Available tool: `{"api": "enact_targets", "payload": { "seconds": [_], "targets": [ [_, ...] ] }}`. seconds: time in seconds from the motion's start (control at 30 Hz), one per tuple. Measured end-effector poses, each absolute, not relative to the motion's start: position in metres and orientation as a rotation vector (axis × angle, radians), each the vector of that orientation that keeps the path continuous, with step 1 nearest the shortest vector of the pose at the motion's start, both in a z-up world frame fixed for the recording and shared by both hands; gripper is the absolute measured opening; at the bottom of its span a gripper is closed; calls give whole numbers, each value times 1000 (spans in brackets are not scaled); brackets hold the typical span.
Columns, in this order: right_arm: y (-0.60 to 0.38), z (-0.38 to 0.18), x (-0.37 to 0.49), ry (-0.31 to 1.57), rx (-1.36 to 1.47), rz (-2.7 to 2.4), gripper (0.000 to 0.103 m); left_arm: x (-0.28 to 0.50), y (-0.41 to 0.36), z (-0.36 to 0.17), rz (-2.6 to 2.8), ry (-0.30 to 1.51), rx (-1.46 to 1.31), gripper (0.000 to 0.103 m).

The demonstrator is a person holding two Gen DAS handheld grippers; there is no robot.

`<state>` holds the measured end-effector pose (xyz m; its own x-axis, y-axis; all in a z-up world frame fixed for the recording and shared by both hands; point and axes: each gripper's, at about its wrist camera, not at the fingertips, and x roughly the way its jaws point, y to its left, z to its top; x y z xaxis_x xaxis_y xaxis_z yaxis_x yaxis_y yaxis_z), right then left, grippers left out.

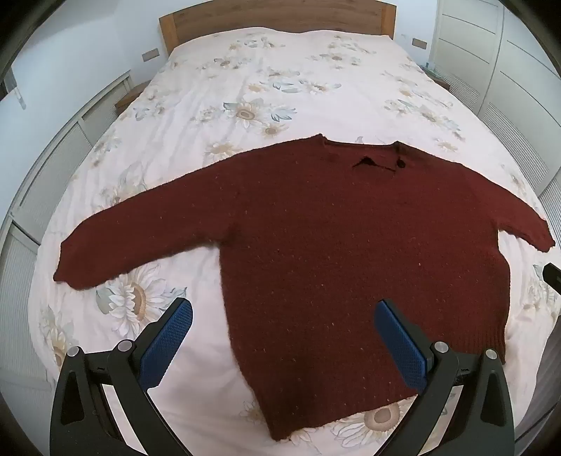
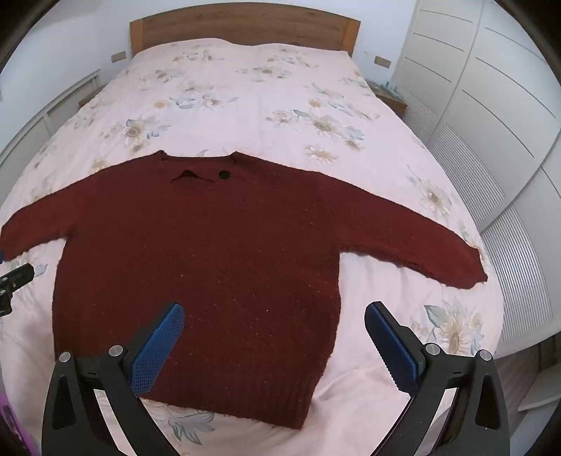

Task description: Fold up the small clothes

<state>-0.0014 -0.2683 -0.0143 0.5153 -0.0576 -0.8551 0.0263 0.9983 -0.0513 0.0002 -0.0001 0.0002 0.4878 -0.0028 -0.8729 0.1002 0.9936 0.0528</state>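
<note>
A small dark red knitted sweater (image 1: 315,238) (image 2: 210,252) lies flat on the bed, both sleeves spread out sideways and the neck toward the headboard. My left gripper (image 1: 282,308) hangs open above the sweater's lower left part, its blue pads wide apart with nothing between them. My right gripper (image 2: 273,310) hangs open above the lower right part of the sweater's body, also holding nothing. A black piece of the right gripper shows at the right edge of the left wrist view, and a piece of the left gripper (image 2: 14,280) at the left edge of the right wrist view.
The bed carries a pale floral cover (image 1: 280,87) (image 2: 245,98) and a wooden headboard (image 1: 277,15) (image 2: 242,24). White wardrobe doors (image 2: 491,105) stand along the right side. White low cabinets (image 1: 52,158) run along the left. A small bedside table (image 2: 389,94) sits by the headboard.
</note>
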Motion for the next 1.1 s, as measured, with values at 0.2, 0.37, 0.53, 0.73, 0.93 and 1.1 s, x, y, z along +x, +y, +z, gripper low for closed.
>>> {"api": "enact_targets", "payload": {
  "seconds": [0.2,0.37,0.53,0.73,0.93,1.1],
  "targets": [
    [-269,-14,-2,1030,-37,-52,103,-1,0,1,-69,1056,105,102],
    [-271,-14,-1,1032,-35,-51,103,-1,6,0,-67,1059,110,102],
    [-272,-16,-2,1036,-41,-51,103,1,7,-7,-65,1071,121,102],
    [-269,-17,-1,1045,-46,-55,103,0,4,-8,-68,1082,129,102],
    [-267,-17,0,1048,-53,-54,103,1,4,-9,-67,1088,131,102],
    [-267,-18,0,1055,-53,-49,103,2,6,-12,-66,1103,135,102]
  ]
}}
